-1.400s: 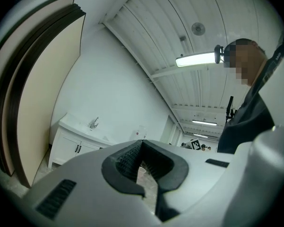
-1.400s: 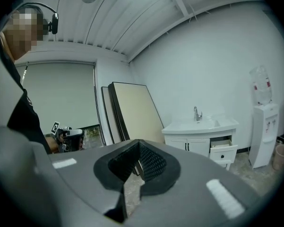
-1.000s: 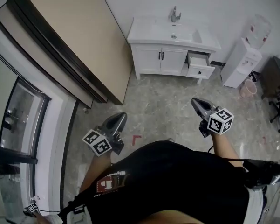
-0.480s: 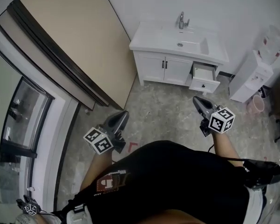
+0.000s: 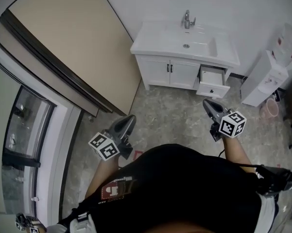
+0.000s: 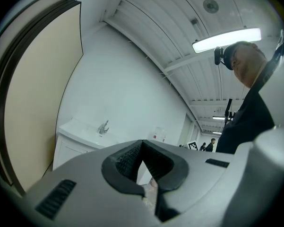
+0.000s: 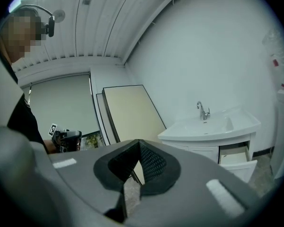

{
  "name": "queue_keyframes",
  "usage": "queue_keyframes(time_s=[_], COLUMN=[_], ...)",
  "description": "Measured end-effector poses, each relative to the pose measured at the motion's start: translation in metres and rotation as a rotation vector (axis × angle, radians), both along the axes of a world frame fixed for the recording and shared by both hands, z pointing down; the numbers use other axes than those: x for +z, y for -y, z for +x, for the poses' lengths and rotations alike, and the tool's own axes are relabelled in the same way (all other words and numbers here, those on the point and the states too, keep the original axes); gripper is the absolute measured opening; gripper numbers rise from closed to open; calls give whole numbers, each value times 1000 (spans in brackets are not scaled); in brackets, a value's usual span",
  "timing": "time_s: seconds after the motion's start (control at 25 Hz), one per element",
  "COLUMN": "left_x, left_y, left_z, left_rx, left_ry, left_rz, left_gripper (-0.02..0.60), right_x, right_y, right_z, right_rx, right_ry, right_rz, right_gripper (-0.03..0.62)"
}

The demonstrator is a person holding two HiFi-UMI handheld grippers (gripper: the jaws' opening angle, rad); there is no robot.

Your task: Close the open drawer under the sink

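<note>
A white vanity (image 5: 171,72) with a sink (image 5: 197,45) and tap stands against the far wall. Its small drawer (image 5: 213,84) at the right stands pulled out, with a dark knob on its front. The right gripper view shows that drawer (image 7: 238,157) open under the basin, at the lower right. My left gripper (image 5: 128,122) and right gripper (image 5: 207,106) are held out level over the stone floor, well short of the vanity. Both are shut with nothing between the pads. The right one points roughly at the drawer.
A large beige panel (image 5: 73,47) with a dark edge leans along the left wall. A white water dispenser (image 5: 269,76) and a pink bin (image 5: 269,108) stand right of the vanity. A glazed door (image 5: 24,144) is at the far left. A red mark (image 5: 137,154) lies on the floor.
The vanity looks larger and nearer in the head view than a second ago. Both grippers have been carried forward towards it and stay shut.
</note>
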State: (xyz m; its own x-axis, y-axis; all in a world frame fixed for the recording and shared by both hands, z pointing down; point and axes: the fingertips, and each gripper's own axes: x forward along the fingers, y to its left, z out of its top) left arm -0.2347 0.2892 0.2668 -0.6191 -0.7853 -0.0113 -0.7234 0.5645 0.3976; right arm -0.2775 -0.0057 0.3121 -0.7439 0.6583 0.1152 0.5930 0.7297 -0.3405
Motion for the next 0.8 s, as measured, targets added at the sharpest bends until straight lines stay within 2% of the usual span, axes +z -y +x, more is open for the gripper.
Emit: queue_keyframes(time_s=[0.24, 0.44, 0.8], left_x=[5, 5, -19], left_y=[-5, -30, -110], left_z=[-47, -104, -200], left_rx=[51, 127, 185], left_ry=[-19, 21, 42], left_rz=[11, 43, 36], left_gripper=[0, 0, 0], right_x=[0, -9, -35], right_y=[-7, -27, -112], right_z=[-33, -68, -144], right_rx=[46, 115, 170], right_ry=[-4, 7, 48], right_rz=[27, 54, 70], right_gripper=[-6, -6, -6])
